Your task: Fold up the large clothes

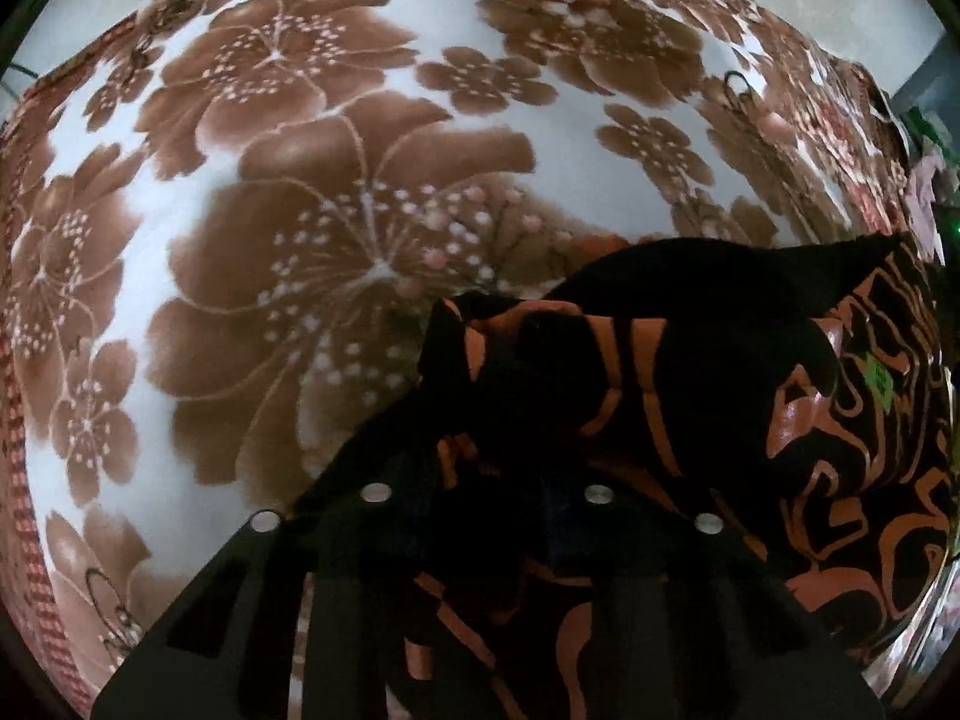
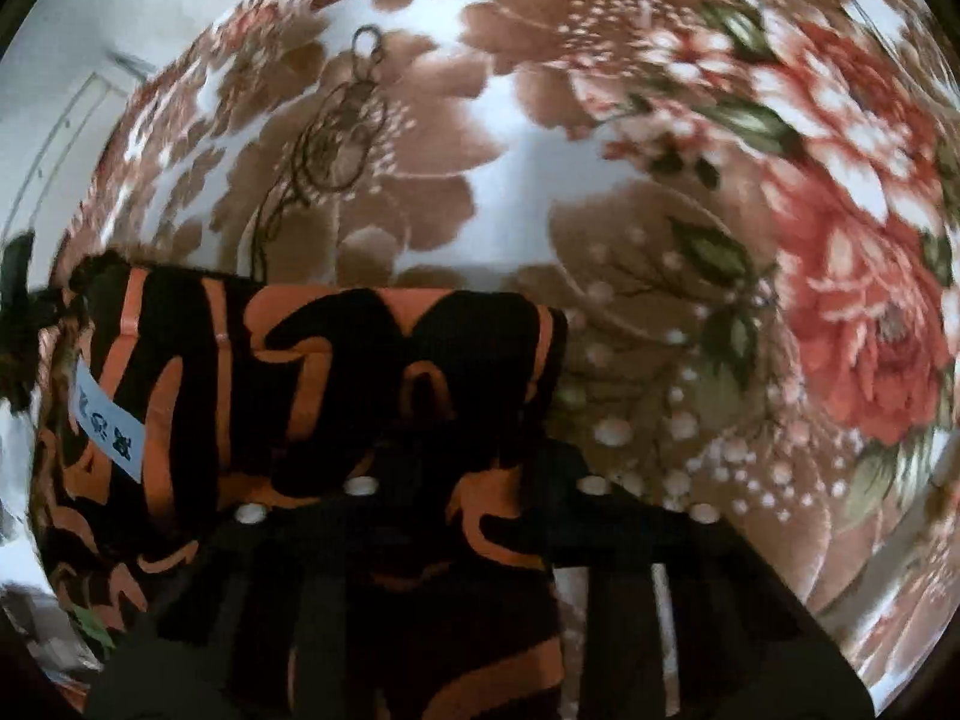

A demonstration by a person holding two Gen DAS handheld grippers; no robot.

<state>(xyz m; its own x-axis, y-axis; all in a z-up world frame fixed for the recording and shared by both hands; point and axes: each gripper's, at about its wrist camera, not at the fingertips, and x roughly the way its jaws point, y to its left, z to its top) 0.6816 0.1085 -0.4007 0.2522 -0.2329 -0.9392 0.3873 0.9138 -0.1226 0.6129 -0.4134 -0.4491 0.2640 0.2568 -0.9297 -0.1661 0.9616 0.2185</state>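
Observation:
A black garment with orange swirl print lies bunched on a floral blanket. In the left wrist view my left gripper is shut on a fold of the garment, which drapes over and between its black fingers. In the right wrist view the same garment spreads to the left with a pale blue label on it. My right gripper is shut on its right edge, and cloth covers the fingertips.
The blanket, white with brown and red flowers, covers the whole surface under both grippers. A pale wall shows at the far left in the right wrist view. Dark clutter sits at the right edge in the left wrist view.

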